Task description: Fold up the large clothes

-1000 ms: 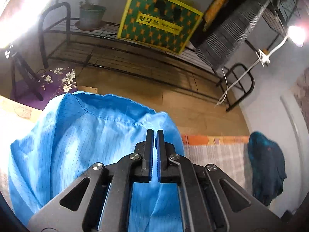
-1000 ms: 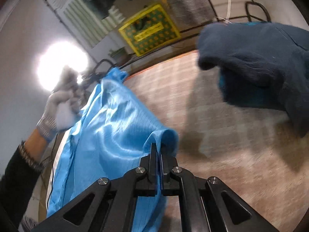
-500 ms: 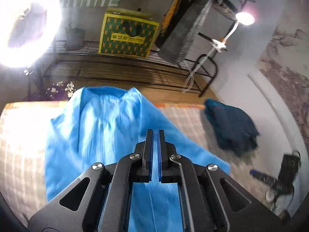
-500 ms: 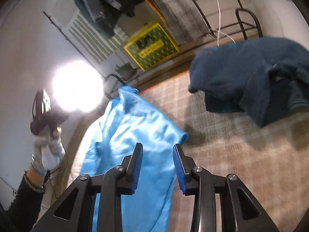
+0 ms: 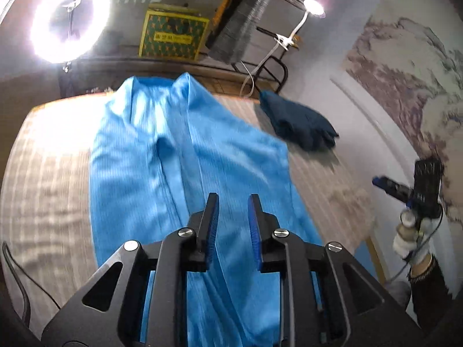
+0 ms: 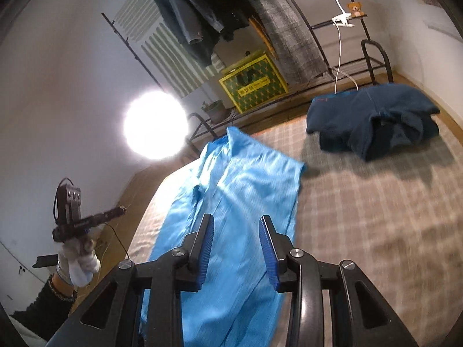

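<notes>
A bright blue garment (image 5: 185,167) is spread lengthwise on a bed covered by a beige checked bedspread (image 5: 49,179), its collar toward the far edge and its lower part running down under both cameras. The left hand-held gripper (image 5: 230,217) is seen from its own camera above the garment; its jaws are opening, the blue-ribbed pads are apart and no cloth is between them. The right hand-held gripper (image 6: 235,241) is likewise released, with its pads wide apart over the blue cloth and nothing gripped. A crumpled dark navy garment (image 6: 376,118) lies near the far right corner of the bed, apart from the blue one. Beyond the far edge, a lit ring light (image 5: 69,20), a yellow and green patterned box (image 5: 173,36) on a low black metal rack (image 6: 373,57), and hanging dark clothes (image 6: 199,20) are visible. In each view the other white-gloved hand (image 6: 78,260) is seen at the side holding its gripper up off the bed.
</notes>
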